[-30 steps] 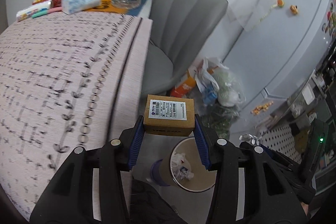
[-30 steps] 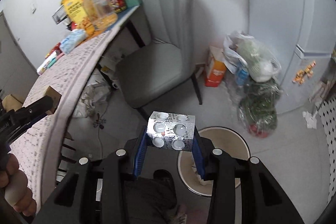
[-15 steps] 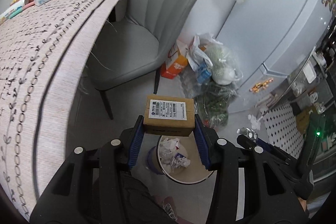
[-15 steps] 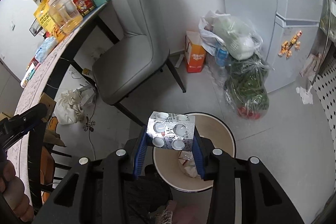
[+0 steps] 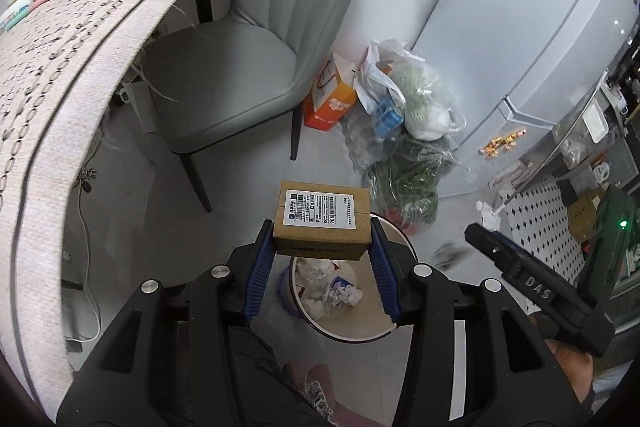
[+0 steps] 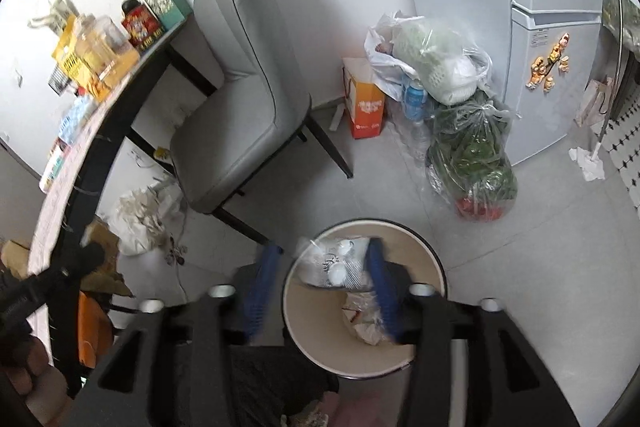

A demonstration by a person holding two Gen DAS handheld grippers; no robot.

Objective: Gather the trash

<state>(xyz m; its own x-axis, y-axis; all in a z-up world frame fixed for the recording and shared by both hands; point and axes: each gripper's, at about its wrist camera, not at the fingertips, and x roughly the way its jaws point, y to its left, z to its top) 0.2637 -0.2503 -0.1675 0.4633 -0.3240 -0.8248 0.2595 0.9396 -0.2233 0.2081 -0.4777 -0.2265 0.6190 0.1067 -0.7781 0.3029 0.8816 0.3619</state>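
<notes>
**Box held over the bin, blister pack between spread fingers**

We see the grey chair (image 5: 256,39) filling the upper centre of the left wrist view, with the patterned tablecloth (image 5: 52,75) curving down the left edge. Right of the chair, the tied plastic bags (image 5: 408,131) lean against the pale fridge (image 5: 532,39), beside an orange carton (image 5: 332,103).

Low in the centre of the frame sits our round trash bin (image 5: 348,327), with crumpled paper (image 5: 340,291) inside. Our left gripper (image 5: 322,259) pinches a small cardboard box (image 5: 322,223) by its sides, label up; the box appears directly above the bin's far rim.

In the right wrist view the bin (image 6: 432,259) lies at lower centre. Our right gripper (image 6: 322,267) is spread, and the blurred silver blister pack (image 6: 332,263) lies between the blue pads (image 6: 380,287), over the bin's mouth. We cannot tell whether it touches either pad.
</notes>
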